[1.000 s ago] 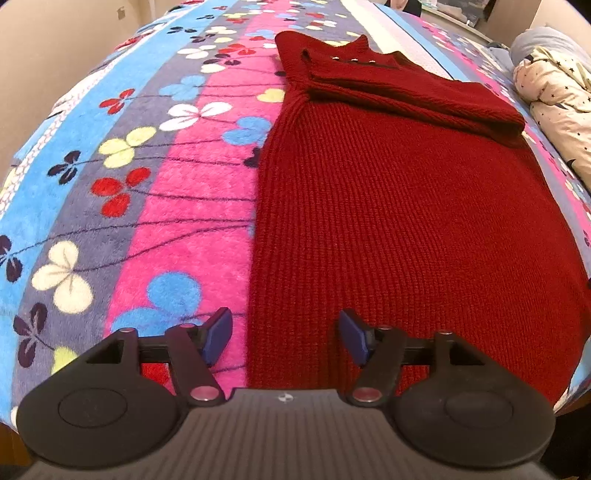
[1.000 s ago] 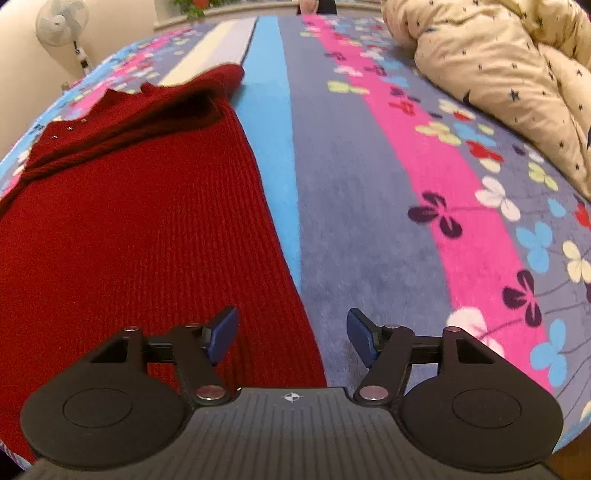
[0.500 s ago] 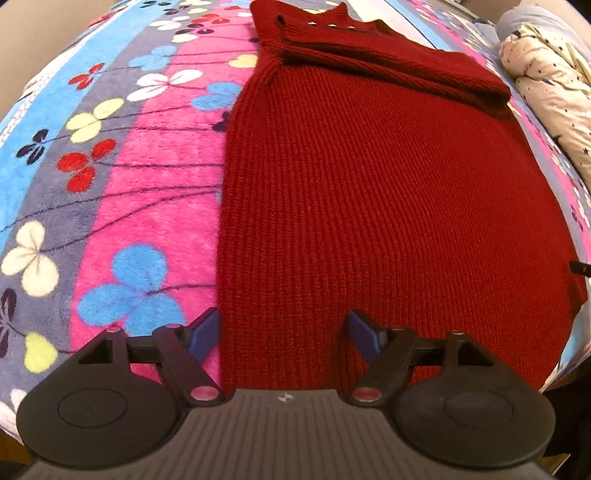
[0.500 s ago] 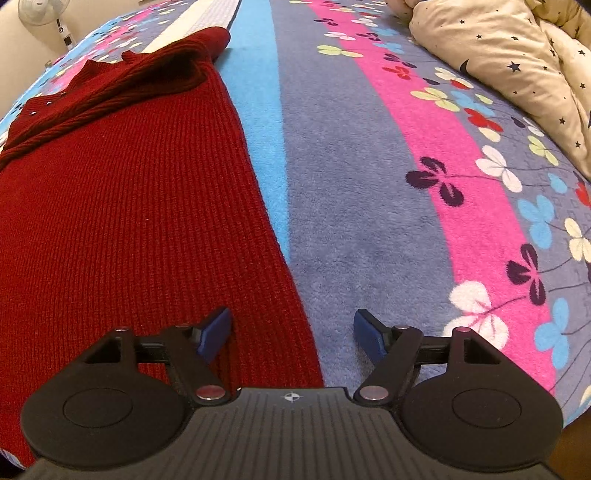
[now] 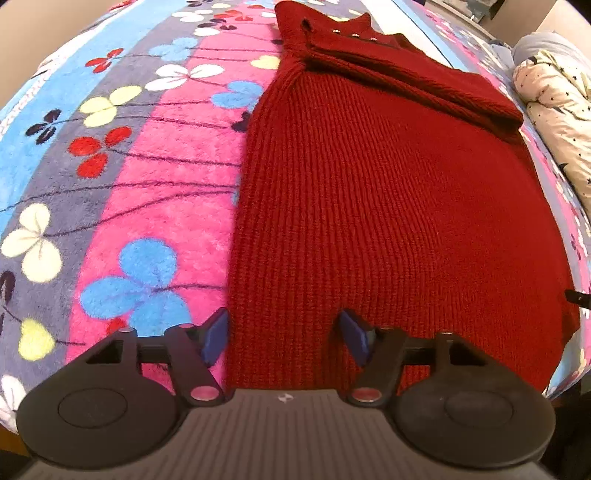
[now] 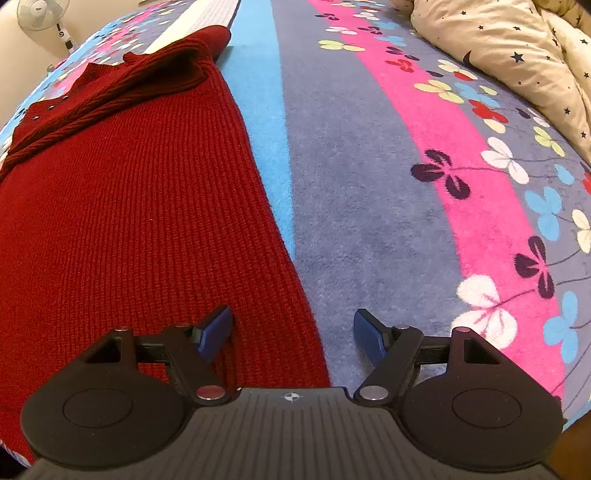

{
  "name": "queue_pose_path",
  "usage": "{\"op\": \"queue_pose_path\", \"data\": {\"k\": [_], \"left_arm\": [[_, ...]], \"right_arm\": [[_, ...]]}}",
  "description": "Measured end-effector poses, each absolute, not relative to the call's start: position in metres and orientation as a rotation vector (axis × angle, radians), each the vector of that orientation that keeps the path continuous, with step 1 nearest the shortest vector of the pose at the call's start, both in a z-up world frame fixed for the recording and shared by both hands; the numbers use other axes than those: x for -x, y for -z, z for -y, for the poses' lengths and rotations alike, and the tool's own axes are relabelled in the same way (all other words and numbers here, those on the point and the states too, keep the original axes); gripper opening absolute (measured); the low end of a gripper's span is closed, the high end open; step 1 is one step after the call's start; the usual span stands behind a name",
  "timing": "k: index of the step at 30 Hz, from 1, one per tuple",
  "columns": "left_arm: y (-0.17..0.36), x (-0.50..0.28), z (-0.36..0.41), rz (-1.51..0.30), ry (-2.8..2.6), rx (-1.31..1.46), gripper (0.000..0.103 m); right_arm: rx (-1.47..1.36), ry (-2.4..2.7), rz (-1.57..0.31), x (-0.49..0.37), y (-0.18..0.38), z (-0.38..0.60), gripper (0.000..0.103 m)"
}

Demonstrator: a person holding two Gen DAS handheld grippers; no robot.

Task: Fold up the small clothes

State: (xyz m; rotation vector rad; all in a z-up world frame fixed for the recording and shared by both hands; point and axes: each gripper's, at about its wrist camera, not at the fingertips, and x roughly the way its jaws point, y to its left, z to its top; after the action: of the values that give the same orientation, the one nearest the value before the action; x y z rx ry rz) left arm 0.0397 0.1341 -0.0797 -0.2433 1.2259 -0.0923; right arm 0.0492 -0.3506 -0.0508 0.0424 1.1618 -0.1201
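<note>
A dark red knitted sweater lies flat on a striped flowered blanket, its sleeves folded across the chest near the collar. My left gripper hangs over the sweater's near left hem corner. Its jaws are closing, the knit's edge lies between the blue pads, and the pads do not press it. In the right wrist view the same sweater fills the left half. My right gripper stands open astride the sweater's near right edge, left fingertip over the knit, right fingertip over the blanket.
A cream duvet with dark stars is bunched at the far right of the bed, also seen as the duvet at the right rim. A white fan stands beyond the bed's far left. The bed's near edge runs just below both grippers.
Both views drew in closer to the sweater's near hem over the second. The left jaws widened, then narrowed again around the left edge. The right jaws spread slightly.
</note>
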Motion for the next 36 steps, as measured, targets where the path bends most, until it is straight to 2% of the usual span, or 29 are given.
{"op": "queue_pose_path", "data": {"k": [4, 6, 17, 24, 26, 30, 36], "left_arm": [[0.077, -0.039, -0.135, -1.217, 0.099, 0.253, 0.063], [0.077, -0.039, -0.135, -1.219, 0.100, 0.260, 0.063], [0.080, -0.043, -0.131, -1.247, 0.116, 0.216, 0.065], [0.048, -0.036, -0.139, -1.057, 0.222, 0.348, 0.064], [0.051, -0.038, -0.136, -1.078, 0.216, 0.338, 0.064], [0.075, -0.041, -0.131, -1.238, 0.147, 0.246, 0.064], [0.058, -0.038, -0.137, -1.142, 0.226, 0.333, 0.064]], "right_arm": [[-0.065, 0.080, -1.168, -0.049, 0.050, 0.349, 0.070], [-0.082, 0.057, -1.171, -0.049, 0.050, 0.347, 0.064], [-0.084, 0.034, -1.181, -0.050, 0.051, 0.344, 0.066], [-0.193, -0.052, -1.148, -0.048, 0.043, 0.347, 0.066], [-0.220, -0.051, -1.145, -0.048, 0.042, 0.350, 0.066], [-0.156, -0.050, -1.178, -0.049, 0.048, 0.343, 0.066], [-0.109, -0.104, -1.188, -0.047, 0.049, 0.332, 0.067]]}}
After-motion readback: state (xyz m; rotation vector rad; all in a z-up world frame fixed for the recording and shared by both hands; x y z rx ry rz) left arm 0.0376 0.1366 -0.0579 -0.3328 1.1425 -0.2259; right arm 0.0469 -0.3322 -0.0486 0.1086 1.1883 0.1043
